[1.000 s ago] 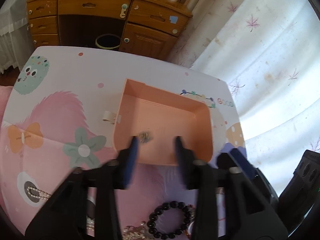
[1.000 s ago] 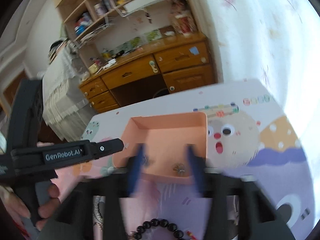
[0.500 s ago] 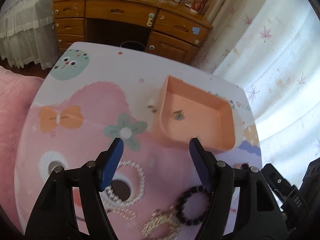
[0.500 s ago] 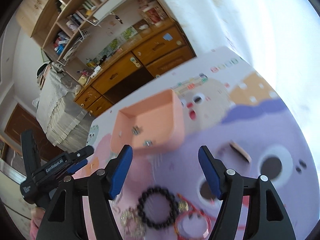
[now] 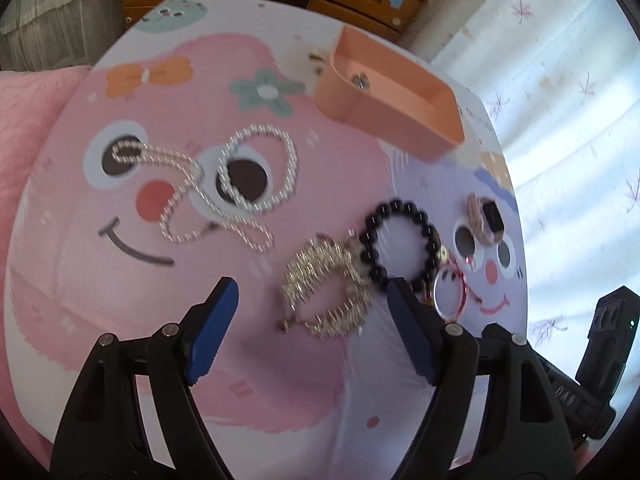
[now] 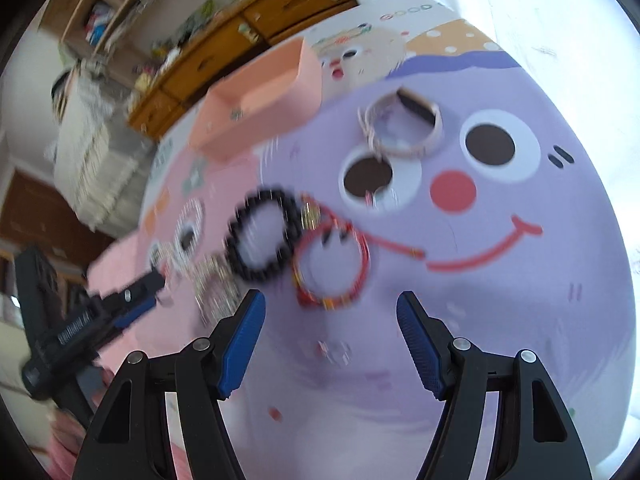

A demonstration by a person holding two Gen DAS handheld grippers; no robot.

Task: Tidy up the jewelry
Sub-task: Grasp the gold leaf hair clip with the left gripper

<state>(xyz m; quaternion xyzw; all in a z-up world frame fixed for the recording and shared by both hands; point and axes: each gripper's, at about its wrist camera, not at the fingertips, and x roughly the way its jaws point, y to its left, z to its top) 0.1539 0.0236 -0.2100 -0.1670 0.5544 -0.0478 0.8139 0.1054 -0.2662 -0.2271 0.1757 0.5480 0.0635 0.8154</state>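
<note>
Mostly undone: jewelry lies loose on the bench (image 5: pixel 120 360), only small pieces in the peach tray (image 5: pixel 400 116) at the far edge. Gold chain (image 5: pixel 328 292) sits just ahead of the left gripper (image 5: pixel 312 328), fingers wide apart, empty. It touches the black bead bracelet (image 5: pixel 400 240), which in turn touches the red bangle (image 5: pixel 450 296). Silver bead necklace (image 5: pixel 224 184) sprawls in loops to the left, apart from the cluster. Right gripper (image 6: pixel 330 336) hangs above the red bangle (image 6: pixel 330 266), fingers spread, holding nothing.

Risks, as judged:
- Three pieces touching or overlapped; lifting one likely drags a neighbour.
- Gold chain is limp and fine; a pinch may catch only a strand and spill the rest.
- Both grippers aim at the same cluster; fingers could collide.
- Both views are motion-blurred, so exact overlaps cannot be settled.

View differences:
- Left wrist shows the full silver necklace and the gold chain's shape; right wrist shows these only as a smear near the other gripper.
- Right wrist shows a pale strap bracelet (image 6: pixel 402 130) lying open as a ring, and the red cord trailing from the bangle; left wrist shows the strap edge-on only.
</note>
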